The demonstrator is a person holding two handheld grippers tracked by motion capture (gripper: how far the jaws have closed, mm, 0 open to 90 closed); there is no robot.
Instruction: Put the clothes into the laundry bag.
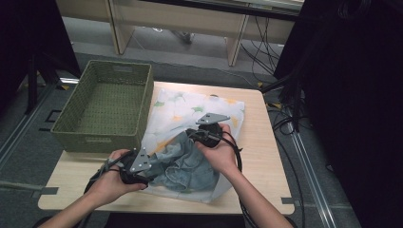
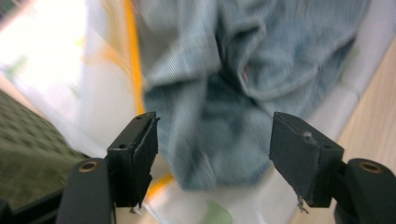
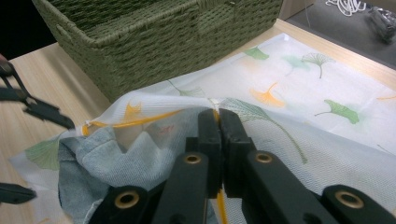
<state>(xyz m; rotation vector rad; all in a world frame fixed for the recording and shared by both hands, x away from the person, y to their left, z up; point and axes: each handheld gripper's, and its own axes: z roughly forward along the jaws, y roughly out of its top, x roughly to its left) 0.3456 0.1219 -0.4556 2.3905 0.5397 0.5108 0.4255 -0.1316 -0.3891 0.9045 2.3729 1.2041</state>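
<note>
Fingers of the right gripper (image 3: 218,140) pressed together on the yellow-trimmed edge of the mesh laundry bag (image 1: 190,111), pinching it just above the denim garment (image 1: 187,164). Judged to be holding the bag's mouth up so the opening stays wide. Fingers of the left gripper (image 2: 212,154) standing apart with nothing between them, aimed at the bunched denim just beyond; likely lining up for a fresh grab to push the cloth deeper in. Denim lying crumpled at the near end of the bag, partly under the white mesh and partly spilling out toward the front edge of the surface. Bag printed with green and orange ginkgo leaves, spread flat toward the far side.

Pale wooden surface (image 1: 266,156), small and rectangular. At its left, a green woven basket (image 1: 102,137), touching the bag's left edge and holding nothing visible. Beyond, grey floor, legs of light wooden furniture, and loose black cables at right beside a dark panel.
</note>
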